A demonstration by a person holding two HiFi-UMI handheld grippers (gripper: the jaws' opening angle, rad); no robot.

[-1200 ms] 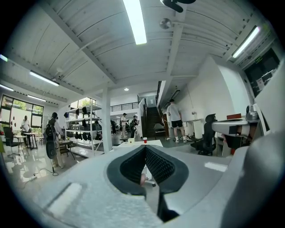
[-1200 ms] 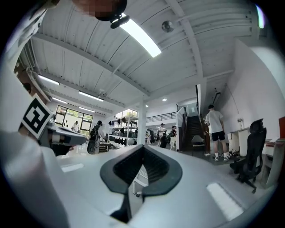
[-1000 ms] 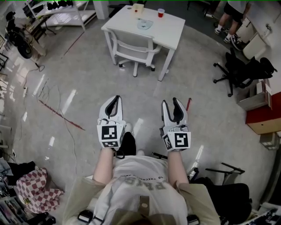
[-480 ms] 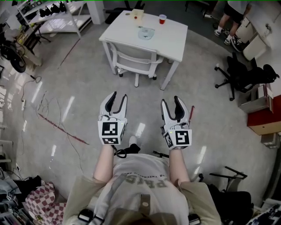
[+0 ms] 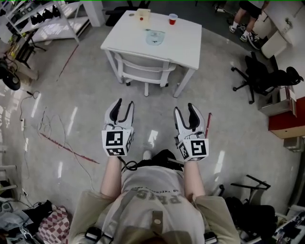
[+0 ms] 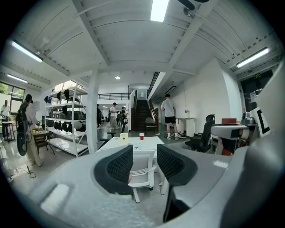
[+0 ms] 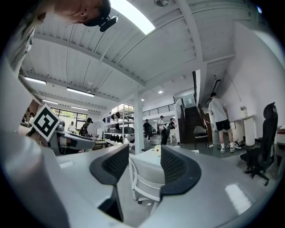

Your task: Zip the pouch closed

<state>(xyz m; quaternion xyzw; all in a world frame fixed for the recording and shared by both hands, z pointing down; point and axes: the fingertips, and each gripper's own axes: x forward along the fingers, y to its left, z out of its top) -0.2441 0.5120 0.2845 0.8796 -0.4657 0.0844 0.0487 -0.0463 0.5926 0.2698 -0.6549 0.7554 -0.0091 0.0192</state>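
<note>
Head view only for the pale blue flat fabric pouch (image 5: 155,36): lying on the white rectangular table (image 5: 186,43), near a small red cup (image 5: 173,19) and a small tan box (image 5: 143,14), well apart from both grippers. Same view for the left white two-jaw gripper (image 5: 125,103) and the right white two-jaw gripper (image 5: 184,108), held side by side over the glossy grey floor (image 5: 71,95), short of a white slatted chair (image 5: 143,71) tucked in at the table. Left gripper view for the close look: jaws opening, well apart, nothing between the black ribbed pads, only the distant chair and table seen through the gap. Right gripper view much the same: jaws spread wide, empty, gripping nothing. Only from the gripper views: white beamed ceiling with strip lights, a dark staircase (image 6: 141,113) at the back, people standing far off. Pouch too small to make out there, though the cup shows plainly on the tabletop. Cut off at the head view's top edge: a person in dark shorts (image 5: 248,12), legs only. Around the floor: white metal shelving (image 5: 57,24), a black office chair (image 5: 259,76), loose cables (image 5: 47,124).
</note>
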